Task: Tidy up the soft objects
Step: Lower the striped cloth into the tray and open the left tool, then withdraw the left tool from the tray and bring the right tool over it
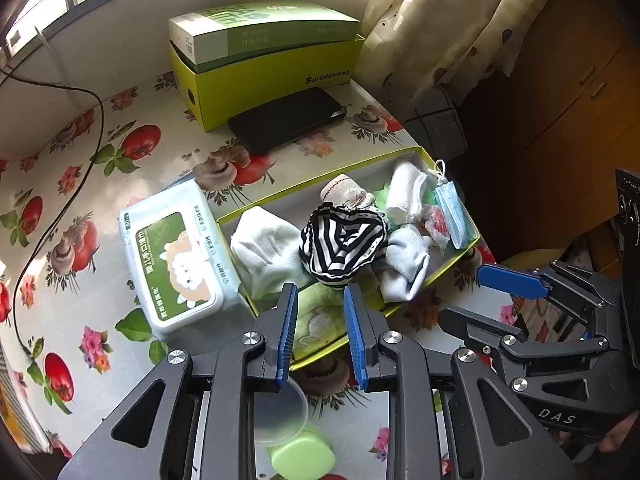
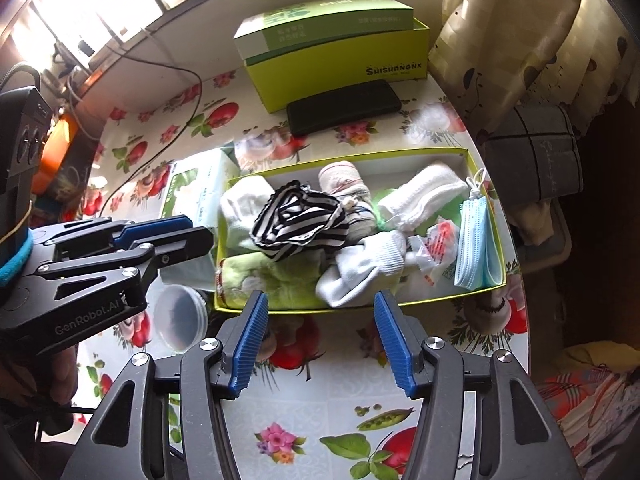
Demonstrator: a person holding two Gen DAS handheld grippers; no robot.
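A shallow yellow-green box on the table holds soft things: a black-and-white striped cloth, white socks, a green cloth, a rolled beige sock and blue face masks. My left gripper is open and empty, just above the box's near edge over the green cloth. My right gripper is open and empty at the box's near wall. Each gripper shows in the other's view.
A pack of wet wipes lies left of the box. A yellow shoe box with a green carton on it stands behind, with a black wallet. A clear lid, a green case, a black cable.
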